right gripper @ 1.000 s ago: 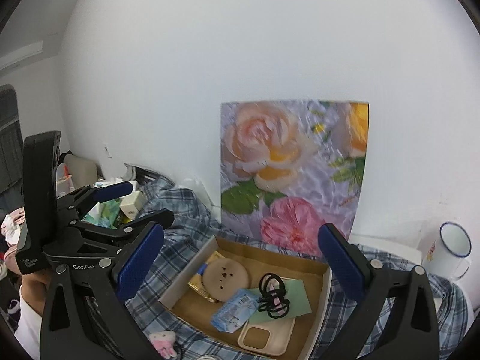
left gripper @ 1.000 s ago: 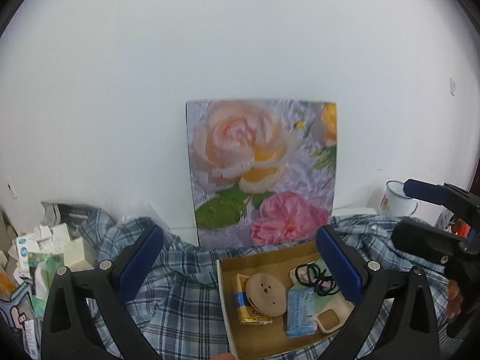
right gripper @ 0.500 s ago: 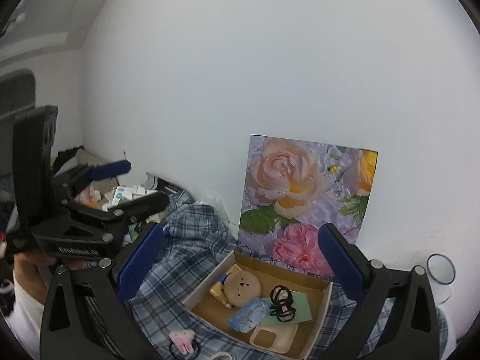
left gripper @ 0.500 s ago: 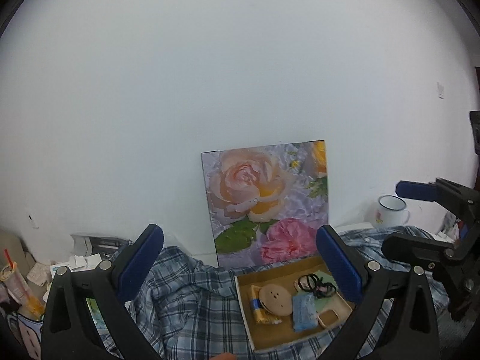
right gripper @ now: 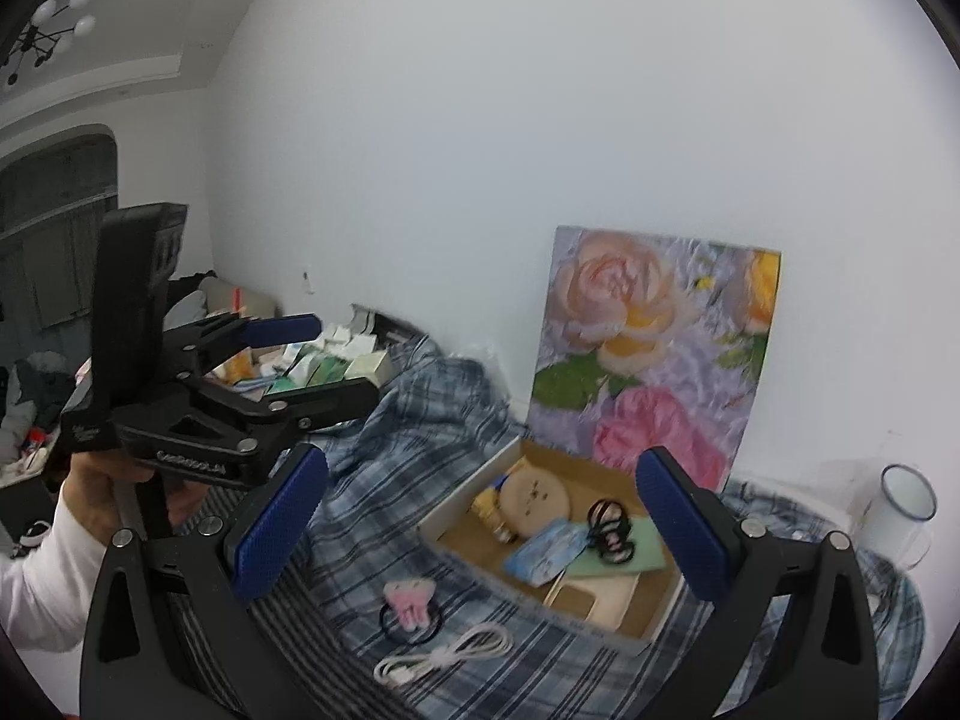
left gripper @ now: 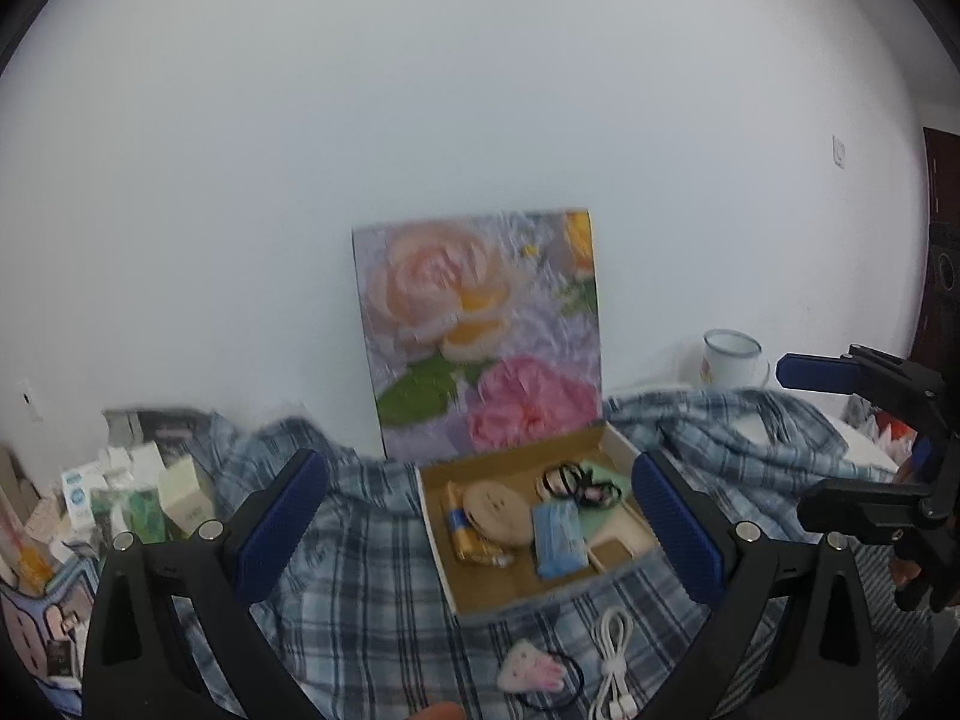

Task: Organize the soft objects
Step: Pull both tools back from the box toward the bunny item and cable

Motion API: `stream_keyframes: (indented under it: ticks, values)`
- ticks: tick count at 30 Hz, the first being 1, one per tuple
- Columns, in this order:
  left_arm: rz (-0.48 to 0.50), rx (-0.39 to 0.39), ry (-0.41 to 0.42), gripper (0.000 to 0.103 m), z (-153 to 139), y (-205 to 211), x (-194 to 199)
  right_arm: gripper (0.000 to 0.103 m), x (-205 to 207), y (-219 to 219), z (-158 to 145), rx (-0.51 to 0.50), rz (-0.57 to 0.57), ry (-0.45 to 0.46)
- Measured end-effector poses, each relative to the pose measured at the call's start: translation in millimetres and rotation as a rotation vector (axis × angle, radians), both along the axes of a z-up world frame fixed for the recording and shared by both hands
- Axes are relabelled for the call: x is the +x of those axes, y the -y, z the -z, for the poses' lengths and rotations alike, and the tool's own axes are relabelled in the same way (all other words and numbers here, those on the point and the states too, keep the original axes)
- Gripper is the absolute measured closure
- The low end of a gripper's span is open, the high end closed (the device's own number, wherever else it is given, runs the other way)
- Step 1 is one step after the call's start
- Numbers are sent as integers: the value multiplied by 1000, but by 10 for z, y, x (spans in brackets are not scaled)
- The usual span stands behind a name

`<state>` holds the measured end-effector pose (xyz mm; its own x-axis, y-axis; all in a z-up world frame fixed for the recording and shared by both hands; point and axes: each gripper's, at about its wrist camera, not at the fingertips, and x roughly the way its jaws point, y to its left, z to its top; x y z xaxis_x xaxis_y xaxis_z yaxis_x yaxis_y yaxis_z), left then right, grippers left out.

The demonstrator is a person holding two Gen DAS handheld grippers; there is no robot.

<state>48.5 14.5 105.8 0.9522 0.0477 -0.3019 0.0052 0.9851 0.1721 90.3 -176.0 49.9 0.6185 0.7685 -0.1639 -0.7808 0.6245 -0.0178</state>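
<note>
White wall [left gripper: 480, 90] backs plaid cloth [left gripper: 372, 600] bearing cardboard box [left gripper: 480, 591].

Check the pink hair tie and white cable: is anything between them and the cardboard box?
Nothing visible. The pink hair tie and white cable lie on the plaid cloth just in front of the open cardboard box; only its low wall intervenes.

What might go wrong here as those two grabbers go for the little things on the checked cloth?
Both grippers, left and right, are open and empty. The white cable lies in loose loops, so a pinch might catch only one strand. The pink hair tie lies right beside it and could get dragged along. The checked cloth is rumpled, so fingers might snag it instead.
</note>
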Motion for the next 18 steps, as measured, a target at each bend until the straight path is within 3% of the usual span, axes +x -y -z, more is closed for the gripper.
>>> stream_keyframes:
  ticks: [18]
  values:
    - [-1,-47,-197,0,972,-174,259,0,359,-322,891,-73,-95,-163]
